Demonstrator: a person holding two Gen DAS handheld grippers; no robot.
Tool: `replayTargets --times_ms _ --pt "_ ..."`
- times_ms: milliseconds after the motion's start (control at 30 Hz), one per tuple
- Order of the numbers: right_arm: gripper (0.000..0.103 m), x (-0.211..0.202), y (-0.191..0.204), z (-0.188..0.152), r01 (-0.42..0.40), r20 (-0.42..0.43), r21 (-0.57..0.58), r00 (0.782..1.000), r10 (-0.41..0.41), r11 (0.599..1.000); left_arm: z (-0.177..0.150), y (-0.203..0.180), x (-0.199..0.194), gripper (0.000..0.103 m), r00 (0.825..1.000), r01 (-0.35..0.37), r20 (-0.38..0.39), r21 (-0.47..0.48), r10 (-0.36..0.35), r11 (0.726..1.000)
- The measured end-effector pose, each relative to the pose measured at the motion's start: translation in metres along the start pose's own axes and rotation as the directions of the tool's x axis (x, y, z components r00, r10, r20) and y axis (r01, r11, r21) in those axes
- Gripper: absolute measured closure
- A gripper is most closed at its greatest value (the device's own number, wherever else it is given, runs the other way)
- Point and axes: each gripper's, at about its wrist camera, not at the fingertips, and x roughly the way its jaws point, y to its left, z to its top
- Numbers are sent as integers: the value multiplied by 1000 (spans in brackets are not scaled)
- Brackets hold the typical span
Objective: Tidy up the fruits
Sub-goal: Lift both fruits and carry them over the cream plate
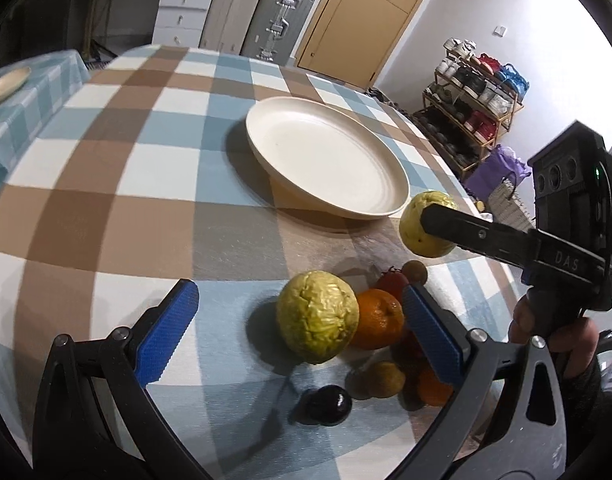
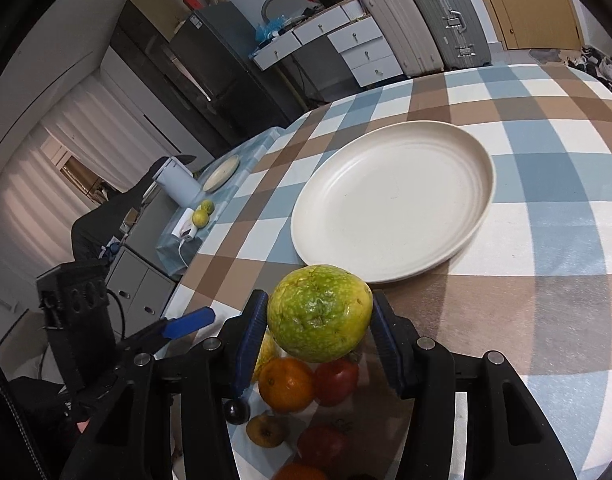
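Right wrist view: right tool [image 2: 320, 330] clamps a green guava [image 2: 319, 313] above the fruit pile; left tool [image 1: 298, 332] gapes, empty, over the tabletop [image 1: 106, 200].

Cream plate [image 2: 390, 200] on blue-brown-white checked tablecloth [image 2: 546, 240].

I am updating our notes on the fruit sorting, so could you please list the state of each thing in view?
Right gripper: jaws shut on the green guava.
Green guava: held, lifted off the table.
Left gripper: jaws open, holding nothing.
Yellow guava: resting on the table between the open jaws.
Plate: empty.
Orange: in the pile.
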Motion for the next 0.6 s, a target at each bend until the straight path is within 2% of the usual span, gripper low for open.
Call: replayTargets --times_ms 133,467,533,600 --pt "51 -7 -3 -2 4 12 0 1000 -4 1000 1 7 8 17 1000 8 -25 -42 -9 999" --pt "51 -5 -5 -3 -6 9 0 1000 6 1000 -5 10 18 48 989 108 -90 -74 -114 991" --pt "51 -5 -4 -3 -7 8 -6 1000 7 1000 -6 10 20 60 986 127 -99 -79 -135 989" --pt "51 -5 -3 -3 -8 9 -10 1000 8 1000 -7 10 21 60 986 131 -97 -79 -139 988"
